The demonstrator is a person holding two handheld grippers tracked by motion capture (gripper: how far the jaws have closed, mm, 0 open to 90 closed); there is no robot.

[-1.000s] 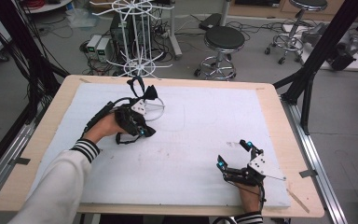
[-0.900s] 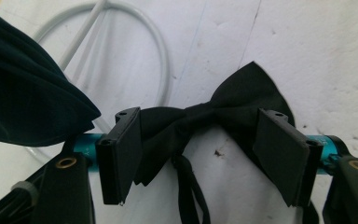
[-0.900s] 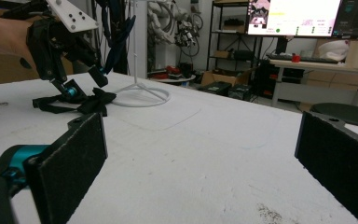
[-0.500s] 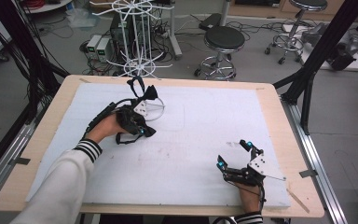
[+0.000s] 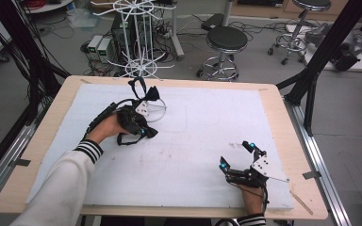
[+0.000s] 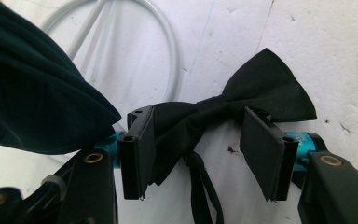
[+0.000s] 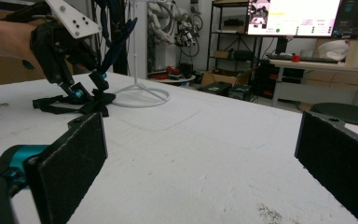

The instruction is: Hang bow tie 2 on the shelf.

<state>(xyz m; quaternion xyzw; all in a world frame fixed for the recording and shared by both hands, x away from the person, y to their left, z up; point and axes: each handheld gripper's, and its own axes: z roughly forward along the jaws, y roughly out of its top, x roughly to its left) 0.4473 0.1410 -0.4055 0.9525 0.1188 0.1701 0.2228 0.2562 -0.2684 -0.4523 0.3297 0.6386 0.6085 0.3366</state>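
Left hand-held gripper (image 6: 196,154), near the far-left corner of the worktop (image 5: 273,117): its jaws have just been closing around a black bow tie (image 6: 242,105) lying on the white surface; the left pad meets the fabric, the right pad stands just beside the knot, so the tie is bracketed but not yet clamped. A white wire stand (image 6: 168,60) rests just beyond the tie, with dark cloth (image 6: 32,93) at the left. Right hand-held gripper (image 5: 238,155), near the front-right corner: jaws wide apart, empty, well apart from the tie.
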